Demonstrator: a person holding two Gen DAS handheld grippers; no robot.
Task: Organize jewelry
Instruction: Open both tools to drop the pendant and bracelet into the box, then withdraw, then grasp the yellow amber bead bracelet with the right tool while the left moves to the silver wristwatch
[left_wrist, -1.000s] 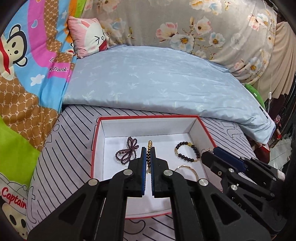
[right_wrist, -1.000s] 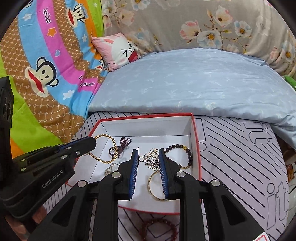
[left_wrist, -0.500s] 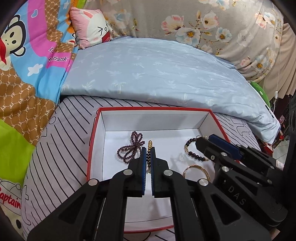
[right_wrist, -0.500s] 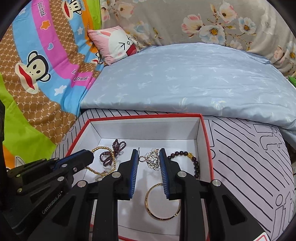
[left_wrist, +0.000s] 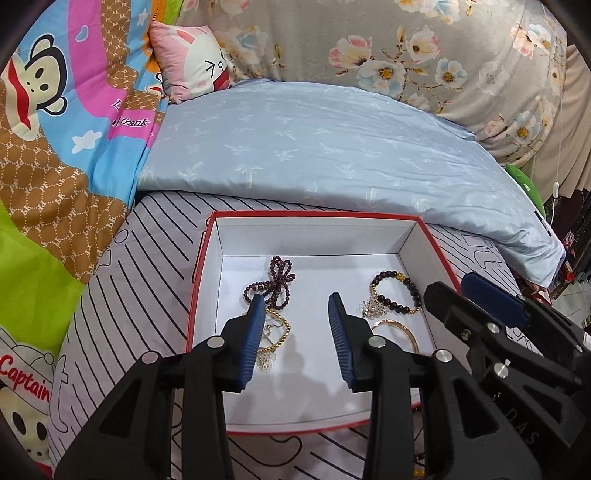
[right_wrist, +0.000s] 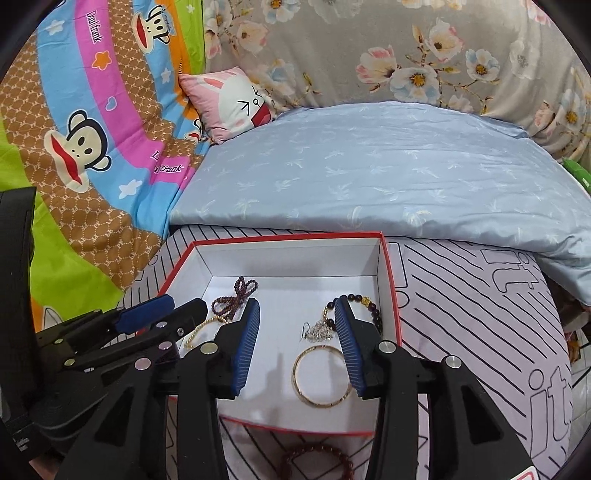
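A red-rimmed white box (left_wrist: 317, 218) (right_wrist: 288, 236) lies on the striped bedsheet. In it lie a dark purple bead string (left_wrist: 275, 282) (right_wrist: 234, 295), a gold bead necklace with a pendant (left_wrist: 271, 338), a dark bead bracelet (left_wrist: 400, 284) (right_wrist: 364, 306), a silvery chain cluster (left_wrist: 371, 308) (right_wrist: 319, 332) and a gold bangle (right_wrist: 323, 376) (left_wrist: 400, 330). My left gripper (left_wrist: 297, 308) is open and empty over the box's left half. My right gripper (right_wrist: 297, 312) is open and empty over the box's right half. A red bead bracelet (right_wrist: 316, 461) lies on the sheet in front of the box.
A light blue pillow (left_wrist: 325, 147) lies right behind the box. A pink rabbit cushion (left_wrist: 192, 59) and a cartoon monkey blanket (left_wrist: 48, 122) are at the left. A floral cloth (left_wrist: 406, 55) covers the back. The bed edge drops off at the right (left_wrist: 554, 280).
Both grippers opened wide. The left one let go of the gold bead necklace, which now lies in the box. The right gripper was narrowly open and empty before.
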